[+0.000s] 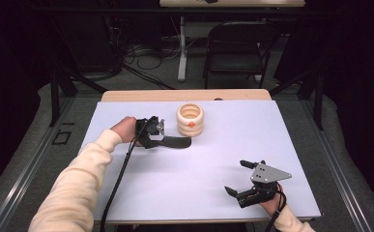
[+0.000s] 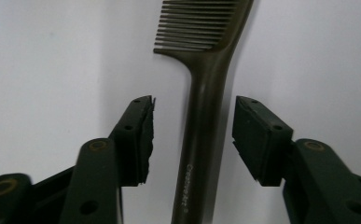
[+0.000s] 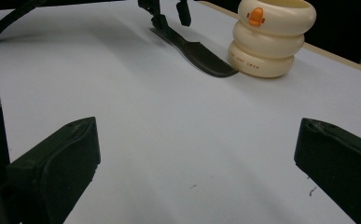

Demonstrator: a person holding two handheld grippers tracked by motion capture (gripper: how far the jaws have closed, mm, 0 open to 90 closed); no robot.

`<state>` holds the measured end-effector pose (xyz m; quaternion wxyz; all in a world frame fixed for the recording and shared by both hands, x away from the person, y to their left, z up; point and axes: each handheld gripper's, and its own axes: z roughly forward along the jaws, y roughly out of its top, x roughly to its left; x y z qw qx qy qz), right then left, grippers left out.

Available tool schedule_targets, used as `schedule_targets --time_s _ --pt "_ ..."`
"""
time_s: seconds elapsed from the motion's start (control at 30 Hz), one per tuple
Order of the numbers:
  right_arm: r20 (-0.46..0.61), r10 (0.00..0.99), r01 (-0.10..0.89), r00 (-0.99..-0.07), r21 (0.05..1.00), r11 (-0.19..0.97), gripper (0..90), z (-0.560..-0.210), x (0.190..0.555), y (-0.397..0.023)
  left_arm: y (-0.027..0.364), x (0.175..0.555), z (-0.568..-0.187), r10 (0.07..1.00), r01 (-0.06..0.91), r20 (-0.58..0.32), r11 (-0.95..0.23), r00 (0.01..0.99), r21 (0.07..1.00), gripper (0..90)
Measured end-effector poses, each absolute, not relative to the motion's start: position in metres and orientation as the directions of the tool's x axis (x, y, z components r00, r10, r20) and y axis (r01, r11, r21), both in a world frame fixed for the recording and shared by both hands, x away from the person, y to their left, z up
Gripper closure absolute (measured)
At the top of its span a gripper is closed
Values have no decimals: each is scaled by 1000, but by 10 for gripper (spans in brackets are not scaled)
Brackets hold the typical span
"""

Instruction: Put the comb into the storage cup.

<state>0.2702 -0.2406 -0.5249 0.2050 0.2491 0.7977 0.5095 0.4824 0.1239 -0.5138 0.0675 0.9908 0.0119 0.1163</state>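
The comb (image 2: 201, 140) is being straddled by the left gripper (image 2: 192, 135): in the left gripper view its handle is running between the two pads from six o'clock up to twelve, teeth at the far end, so the long axis is lying along the gripper's own reach and across the closing line. A strip of white sheet is showing on either side of the handle, and the pads are not yet pressing on it; the jaws are being held part-way closed around it, nothing grasped. In the high view the comb (image 1: 175, 142) is lying flat on the table (image 1: 175, 188), its toothed end pointing toward three o'clock from the left gripper (image 1: 156, 129), with the ringed cup (image 1: 190, 119) sitting just beyond it at about one o'clock, possibly touching the comb's tip, though this cannot be settled. The right gripper (image 1: 237, 178) is being held well apart at five o'clock, jaws spread wide and empty, so the left hand is much the nearer. Counted: one comb, one cup, two grippers.
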Motion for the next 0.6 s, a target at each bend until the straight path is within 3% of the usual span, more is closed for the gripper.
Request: schedule_targets --time_s 0.3,0.6 --pt "-74 605 187 -793 915 357 0 -525 270 -241 112 485 -521 -22 -39 174 -995 985 93 643" --pt "-75 605 186 -793 915 357 0 -525 270 -241 108 487 -525 -60 -72 168 -995 984 63 711"
